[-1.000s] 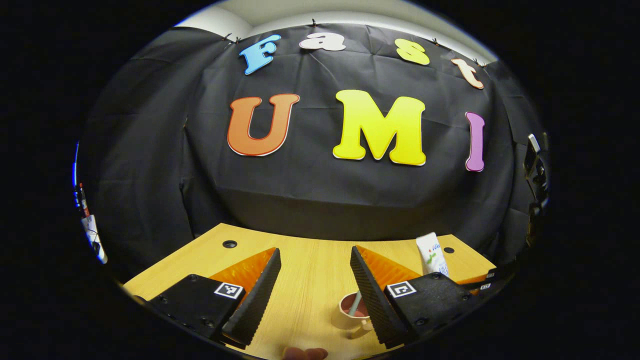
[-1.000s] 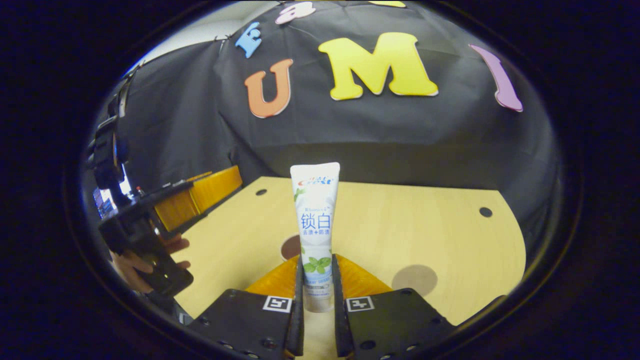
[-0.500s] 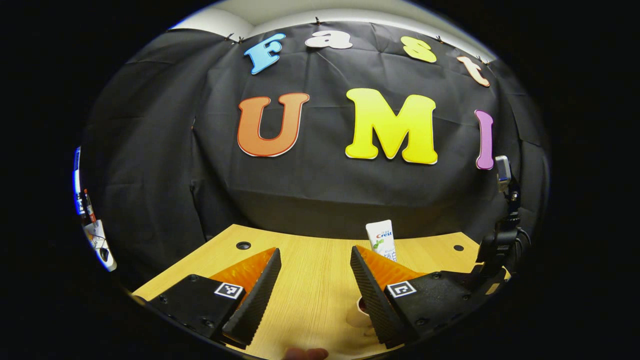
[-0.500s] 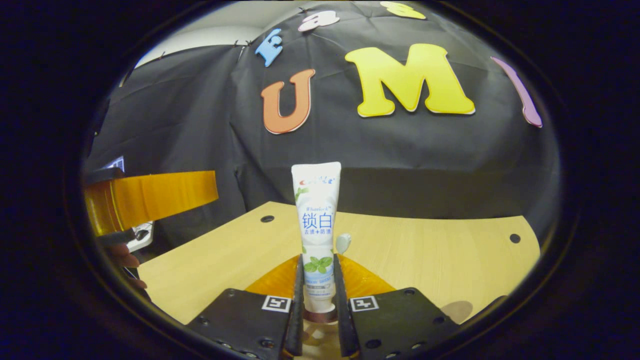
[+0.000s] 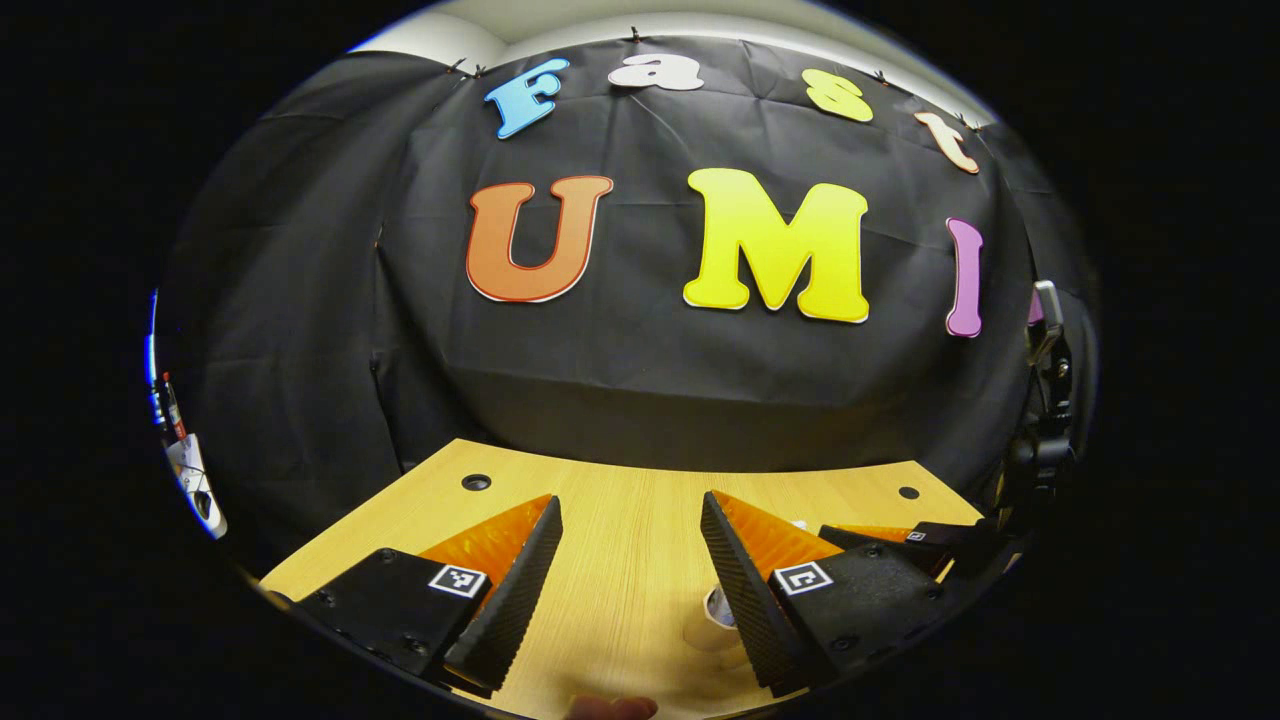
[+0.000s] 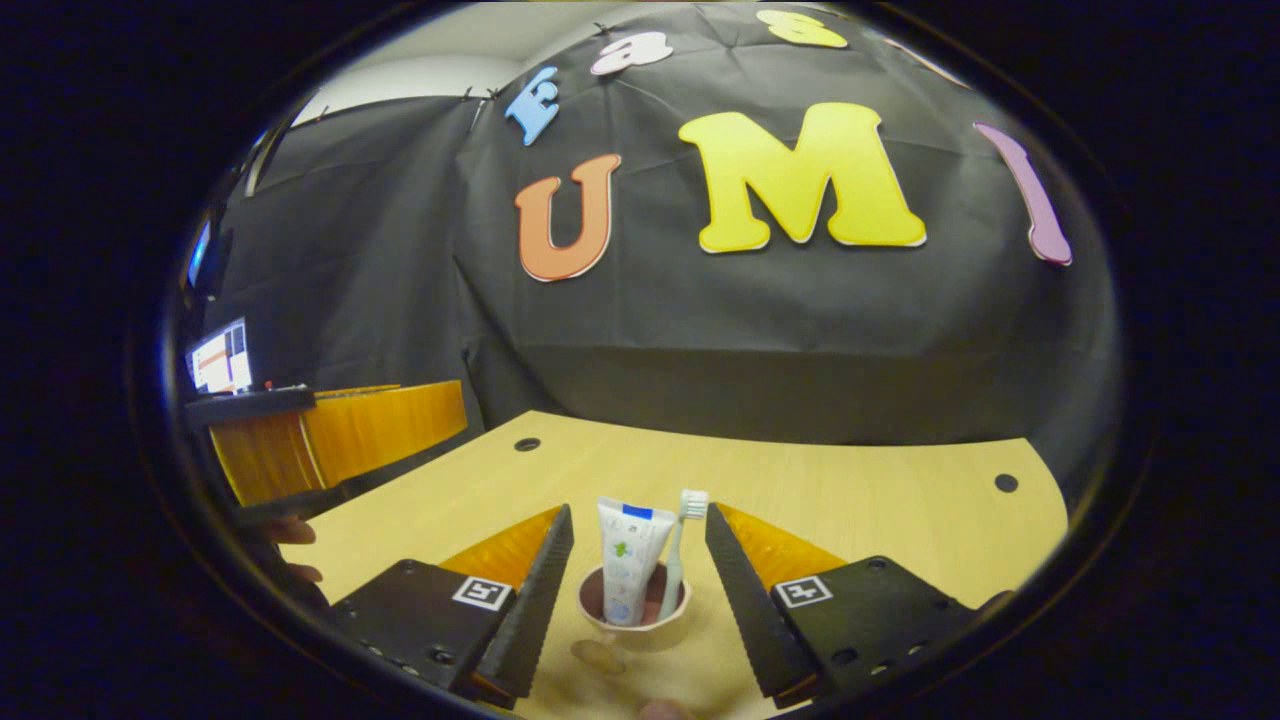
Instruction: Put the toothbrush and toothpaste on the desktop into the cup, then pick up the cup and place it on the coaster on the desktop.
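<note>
The right gripper [image 6: 630,560] had let go of the toothpaste [image 6: 627,560]; it stood with the toothbrush [image 6: 678,555] in the cup [image 6: 635,610], between its wide-open fingers. The left gripper [image 5: 630,580] hung open, empty.

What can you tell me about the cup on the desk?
The cup is small and pinkish with a darker inside, and looks like ceramic or plastic. It stands upright on the wooden desk, between the open tongs of the right gripper, which do not touch it. A toothpaste tube and a toothbrush stand in it, leaning on its rim. The left gripper view catches a bit of it behind a finger.
</note>
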